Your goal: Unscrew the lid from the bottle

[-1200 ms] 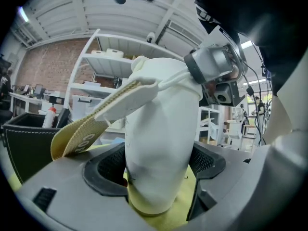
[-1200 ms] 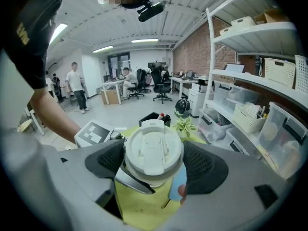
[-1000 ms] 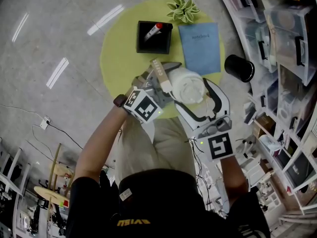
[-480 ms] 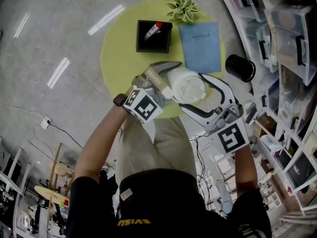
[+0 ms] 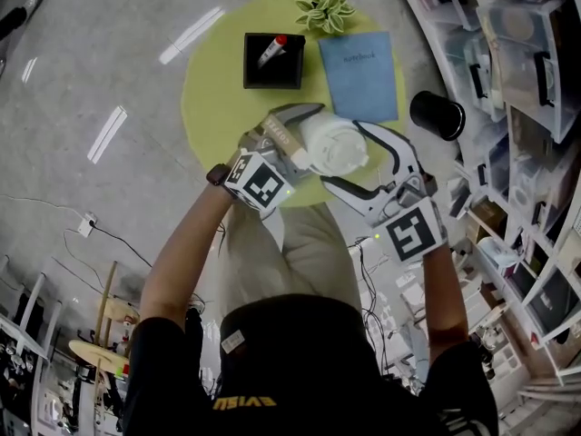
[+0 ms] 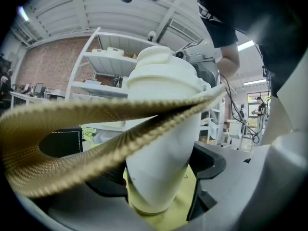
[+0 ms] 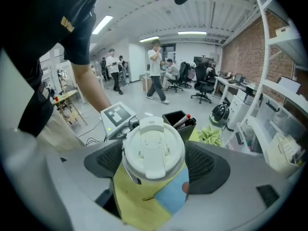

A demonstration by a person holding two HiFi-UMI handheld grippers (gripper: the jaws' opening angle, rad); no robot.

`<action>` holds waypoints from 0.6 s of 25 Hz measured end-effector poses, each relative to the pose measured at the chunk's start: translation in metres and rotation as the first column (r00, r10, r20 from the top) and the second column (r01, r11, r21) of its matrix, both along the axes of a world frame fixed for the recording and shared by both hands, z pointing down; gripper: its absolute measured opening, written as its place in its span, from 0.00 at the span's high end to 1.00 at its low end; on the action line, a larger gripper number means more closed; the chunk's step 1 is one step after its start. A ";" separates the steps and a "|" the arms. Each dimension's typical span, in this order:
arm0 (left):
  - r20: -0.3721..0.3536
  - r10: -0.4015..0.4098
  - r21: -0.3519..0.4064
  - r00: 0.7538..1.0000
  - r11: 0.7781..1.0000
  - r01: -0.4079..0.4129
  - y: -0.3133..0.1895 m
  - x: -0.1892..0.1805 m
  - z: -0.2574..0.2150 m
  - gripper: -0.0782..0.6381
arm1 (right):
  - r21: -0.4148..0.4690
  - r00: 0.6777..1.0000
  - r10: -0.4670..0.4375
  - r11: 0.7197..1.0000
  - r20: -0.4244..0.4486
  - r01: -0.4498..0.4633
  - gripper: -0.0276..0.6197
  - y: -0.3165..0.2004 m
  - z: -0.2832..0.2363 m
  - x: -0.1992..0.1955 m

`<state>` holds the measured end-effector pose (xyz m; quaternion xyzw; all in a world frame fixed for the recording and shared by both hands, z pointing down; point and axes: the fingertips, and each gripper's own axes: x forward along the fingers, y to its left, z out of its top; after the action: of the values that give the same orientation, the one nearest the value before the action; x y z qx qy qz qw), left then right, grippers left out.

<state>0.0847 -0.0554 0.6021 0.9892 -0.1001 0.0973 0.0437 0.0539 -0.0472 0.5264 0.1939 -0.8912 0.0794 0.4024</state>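
Observation:
A white bottle (image 5: 329, 149) is held above the yellow round table (image 5: 213, 89). My left gripper (image 5: 304, 139) is shut on the bottle's body (image 6: 163, 143), and the bottle's tan strap (image 6: 86, 124) loops across the front of the left gripper view. My right gripper (image 5: 363, 157) comes in from the right. It is shut on the white flip-top lid (image 7: 153, 148), with a dark pad pressed against each side. The right gripper view looks down on the lid's top, so the bottle's body is hidden below it.
On the table lie a black box (image 5: 272, 60) holding a red-capped marker, a blue notebook (image 5: 357, 75) and a small green plant (image 5: 322, 9). A black cup (image 5: 437, 114) stands off the table's right edge. Shelves with bins (image 5: 508, 80) line the right side.
My right gripper has rolled around the lid, and its marker cube has swung right and upward in the head view. The left gripper has kept its hold on the bottle in the same spot.

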 end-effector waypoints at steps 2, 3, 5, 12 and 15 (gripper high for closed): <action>0.013 0.008 -0.001 1.000 1.000 -0.008 0.003 0.001 0.002 0.33 | 0.017 0.998 0.057 0.998 -0.011 -0.057 0.27 0.001 -0.001 0.001; 0.021 0.013 -0.002 1.000 1.000 -0.013 0.004 0.001 0.003 0.33 | 0.031 0.995 0.099 0.995 -0.001 -0.099 0.27 0.001 -0.005 0.001; 0.035 0.017 -0.006 0.999 1.000 -0.017 0.004 0.001 0.003 0.33 | 0.065 0.974 0.224 0.972 0.042 -0.226 0.27 -0.003 -0.015 0.004; 0.104 0.035 -0.028 0.994 0.999 -0.032 0.004 0.001 0.005 0.33 | -0.041 0.710 0.690 0.720 0.141 -0.693 0.30 -0.012 -0.030 0.011; 0.137 0.048 -0.042 0.989 0.998 -0.043 0.006 0.001 0.005 0.33 | -0.028 0.687 0.719 0.693 0.103 -0.721 0.30 -0.017 -0.030 0.007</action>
<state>0.0858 -0.0496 0.6066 0.9812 -0.0784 0.1682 0.0536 0.0613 -0.0639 0.4961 0.5261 -0.7644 0.2346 0.2897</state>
